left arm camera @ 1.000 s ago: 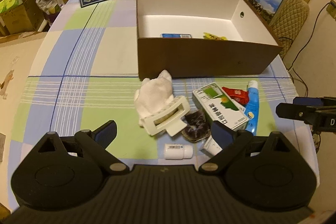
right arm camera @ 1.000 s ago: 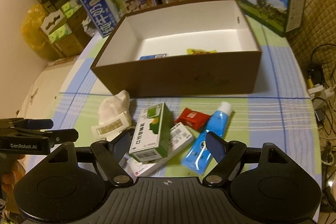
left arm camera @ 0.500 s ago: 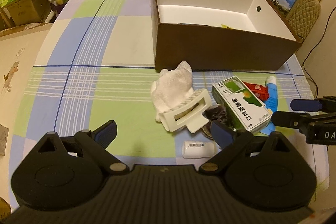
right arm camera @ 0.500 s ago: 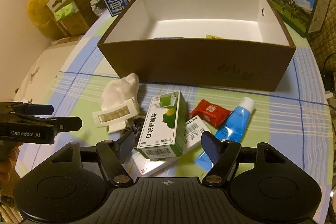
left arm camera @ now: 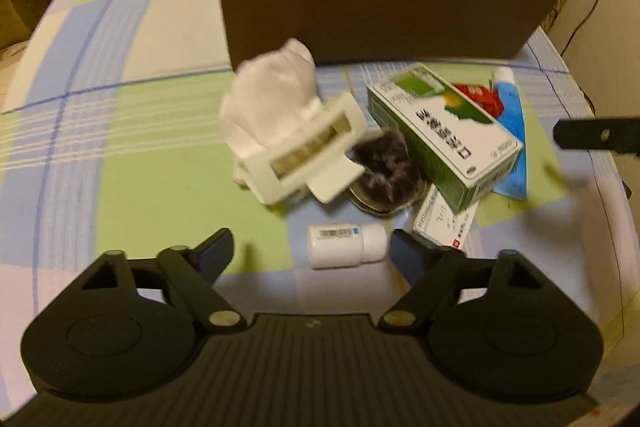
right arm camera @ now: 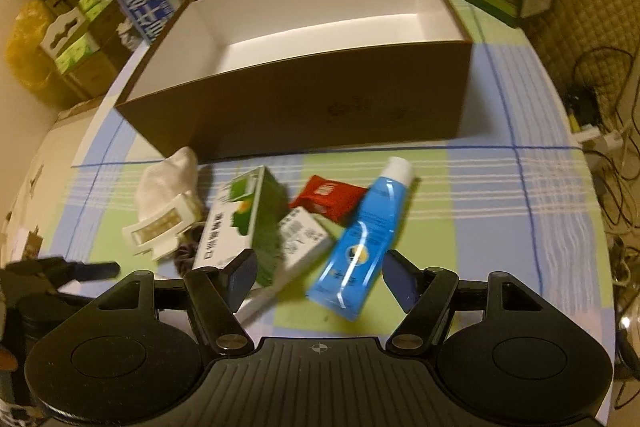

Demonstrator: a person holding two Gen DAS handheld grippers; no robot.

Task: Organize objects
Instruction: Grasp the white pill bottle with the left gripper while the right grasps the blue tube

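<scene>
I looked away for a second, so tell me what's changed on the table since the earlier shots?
Both tools have come down closer to the clutter. The left tool, jaws open, now lines up with the small white bottle; the right tool, also open, now frames the blue tube. Nothing has been gripped or released. The green box, white cloth and brown box lie where they were.

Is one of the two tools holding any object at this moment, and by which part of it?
Nothing is held. The left tool and right tool are both open, above the table.
</scene>
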